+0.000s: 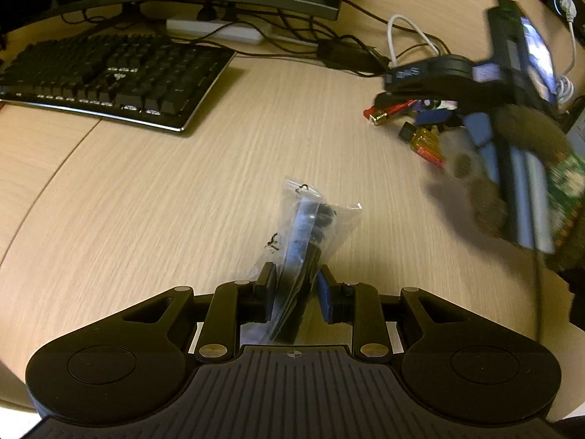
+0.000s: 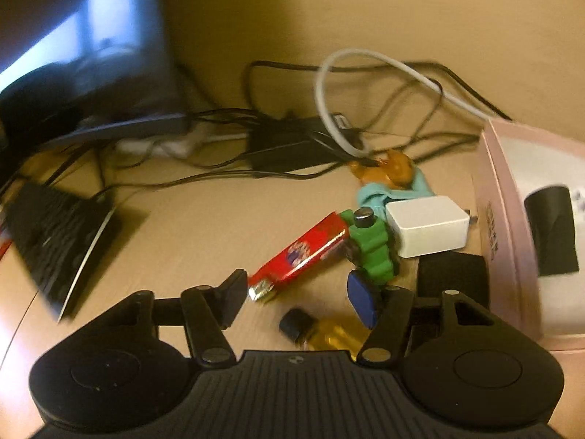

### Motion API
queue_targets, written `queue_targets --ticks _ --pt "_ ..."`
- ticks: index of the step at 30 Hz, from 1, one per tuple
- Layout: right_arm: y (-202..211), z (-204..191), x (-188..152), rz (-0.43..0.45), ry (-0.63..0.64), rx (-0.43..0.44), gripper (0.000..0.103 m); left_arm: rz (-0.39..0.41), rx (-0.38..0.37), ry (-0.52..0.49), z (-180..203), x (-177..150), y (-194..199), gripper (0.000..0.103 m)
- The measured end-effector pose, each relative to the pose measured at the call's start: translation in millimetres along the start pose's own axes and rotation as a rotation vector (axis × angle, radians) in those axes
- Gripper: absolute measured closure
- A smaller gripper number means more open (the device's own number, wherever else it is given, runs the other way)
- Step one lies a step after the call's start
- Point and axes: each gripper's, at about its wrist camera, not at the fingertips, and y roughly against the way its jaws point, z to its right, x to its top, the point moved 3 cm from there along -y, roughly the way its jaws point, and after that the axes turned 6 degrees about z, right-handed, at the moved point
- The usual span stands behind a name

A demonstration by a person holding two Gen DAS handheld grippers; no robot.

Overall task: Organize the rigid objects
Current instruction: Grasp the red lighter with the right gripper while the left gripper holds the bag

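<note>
A clear bag [image 1: 310, 226] of black parts lies lengthwise on the tabletop [image 1: 146, 201]. Well apart, a cluster: a red wrapped bar [image 2: 303, 252] lying diagonally, touching a green knobbed piece [image 2: 371, 252]; beside that a white charger [image 2: 427, 225]; nearer, an amber bottle [image 2: 321, 333] with black cap on its side.

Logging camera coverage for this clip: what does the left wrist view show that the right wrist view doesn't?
Only the left wrist view shows the left gripper shut on a clear plastic bag. Only the right wrist view shows the white charger, green toy and pink box. Both show the keyboard, red wrapper, small bottle and open right gripper.
</note>
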Motion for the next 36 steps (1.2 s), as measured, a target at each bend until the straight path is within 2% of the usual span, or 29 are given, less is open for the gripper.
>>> queue_targets --ticks 3,6,8,9,10,15,18,21,28,30,33,36 --pt "-18.6 -5.2 2.4 -0.030 -0.056 -0.030 0.041 0.012 -0.012 0.010 -2.0 -1.9 0.8 0.075" --pt "-29.5 -14.0 6.0 -0.008 -0.066 -0.078 0.043 0.017 -0.024 0.019 -4.5 -3.2 2.1 0.075" --pt "-34.0 -21.2 8.8 -0.010 -0.048 -0.069 0.057 0.018 -0.033 0.013 -5.5 -4.2 3.6 0.075" --pt "-34.4 -26.0 9.3 -0.016 -0.023 -0.059 0.070 0.020 -0.040 0.010 -6.7 -4.7 4.1 0.075" --pt "-33.8 -31.3 8.2 -0.029 0.013 -0.044 0.078 0.022 -0.048 0.008 -7.7 -5.1 4.3 0.075" --pt "-2.9 -50.7 -7.7 -0.015 0.179 0.011 0.090 0.020 -0.088 -0.011 -11.5 -4.1 2.6 0.075" --pt "24.4 -53.4 -21.6 -0.016 0.244 0.057 0.091 0.023 -0.121 -0.031 -13.1 -2.9 0.7 0.075" --pt "50.0 -48.0 -39.3 -0.060 0.245 0.082 0.092 0.028 -0.161 -0.054 -12.6 0.2 -3.8 0.075" --pt "108.8 -7.5 -79.5 -0.167 0.159 0.022 0.092 0.013 -0.233 -0.118 1.7 12.0 -19.8 0.075" --pt "121.0 0.9 -83.1 -0.153 0.168 -0.018 0.091 0.014 -0.230 -0.155 7.9 14.2 -23.4 0.077" --pt "127.9 0.1 -76.2 -0.075 0.244 -0.079 0.090 0.007 -0.212 -0.191 13.4 16.2 -25.4 0.078" --pt "113.4 -5.2 -55.7 -0.023 0.265 -0.054 0.089 0.014 -0.167 -0.178 9.5 15.1 -22.9 0.078"
